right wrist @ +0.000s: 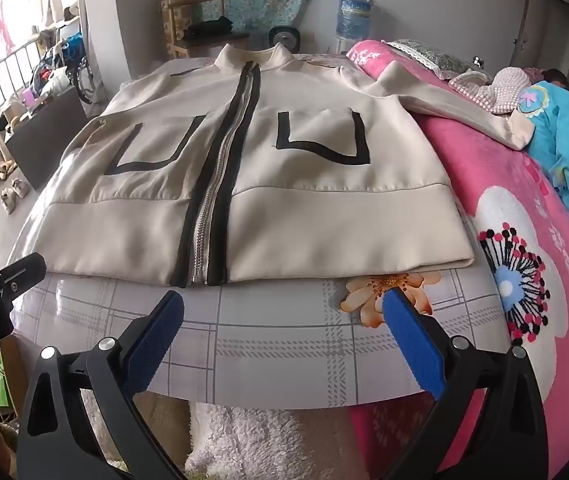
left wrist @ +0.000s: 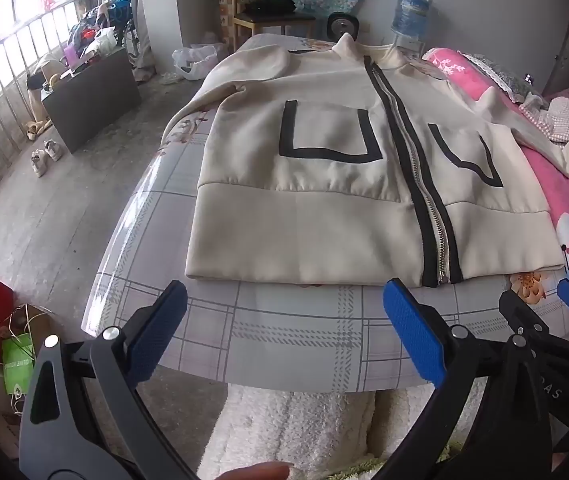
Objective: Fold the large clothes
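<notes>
Your jacket (left wrist: 348,184) lies flat, zipped and front up on the bench (left wrist: 284,340), collar at the far end, hem near you, its right sleeve (right wrist: 464,100) trailing onto the pink blanket (right wrist: 524,208). Nothing is folded yet, so I judge the task barely begun. Your left claw (left wrist: 284,316) and right claw (right wrist: 284,320) both gape wide, empty, just short of the hem; all folds remain.

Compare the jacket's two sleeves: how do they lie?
The right sleeve stretches out sideways, off the table, and lies on the pink blanket, cuff in full view. The left sleeve runs down along the jacket's side toward the table edge, and its cuff is out of sight. Both are cream like the body, and neither is folded in yet.
</notes>
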Demonstrator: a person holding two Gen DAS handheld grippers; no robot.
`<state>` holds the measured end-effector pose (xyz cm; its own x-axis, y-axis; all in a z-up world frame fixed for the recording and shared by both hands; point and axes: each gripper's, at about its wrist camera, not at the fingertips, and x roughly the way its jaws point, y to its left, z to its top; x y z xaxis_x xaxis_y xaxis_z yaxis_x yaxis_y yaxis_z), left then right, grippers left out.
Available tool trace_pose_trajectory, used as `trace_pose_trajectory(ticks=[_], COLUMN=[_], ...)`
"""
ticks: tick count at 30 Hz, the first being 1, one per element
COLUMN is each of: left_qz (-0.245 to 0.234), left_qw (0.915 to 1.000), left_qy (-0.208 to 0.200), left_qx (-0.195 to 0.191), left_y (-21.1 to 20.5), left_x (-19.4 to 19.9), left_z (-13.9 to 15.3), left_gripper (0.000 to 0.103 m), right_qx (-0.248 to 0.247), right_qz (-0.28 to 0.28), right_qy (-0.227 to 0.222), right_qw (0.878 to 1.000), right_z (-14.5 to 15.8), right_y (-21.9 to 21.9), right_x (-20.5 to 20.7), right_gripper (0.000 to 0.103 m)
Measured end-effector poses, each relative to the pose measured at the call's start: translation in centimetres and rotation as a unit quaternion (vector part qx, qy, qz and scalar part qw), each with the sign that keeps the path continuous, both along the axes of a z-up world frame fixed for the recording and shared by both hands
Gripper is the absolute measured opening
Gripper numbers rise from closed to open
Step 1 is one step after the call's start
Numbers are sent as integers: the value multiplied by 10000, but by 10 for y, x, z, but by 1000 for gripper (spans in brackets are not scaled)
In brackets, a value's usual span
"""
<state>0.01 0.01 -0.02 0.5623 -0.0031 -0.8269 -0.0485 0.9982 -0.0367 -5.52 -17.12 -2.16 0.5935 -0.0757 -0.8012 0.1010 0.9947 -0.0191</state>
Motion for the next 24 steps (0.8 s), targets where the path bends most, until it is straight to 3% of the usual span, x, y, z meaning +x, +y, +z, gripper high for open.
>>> trace_pose_trajectory(ticks=[24], left_qz=[-2], left_qw=[10000], left_qy=[-23], left_qx=[-25], left_y=[0], left_x=[0], left_z=[0], left_gripper=[95], right_qx=[-41], right_qz=[-32], right_qy=[-15], right_qw=[10000], right_z=[3], right_y=[-2], right_x=[1], right_gripper=[97])
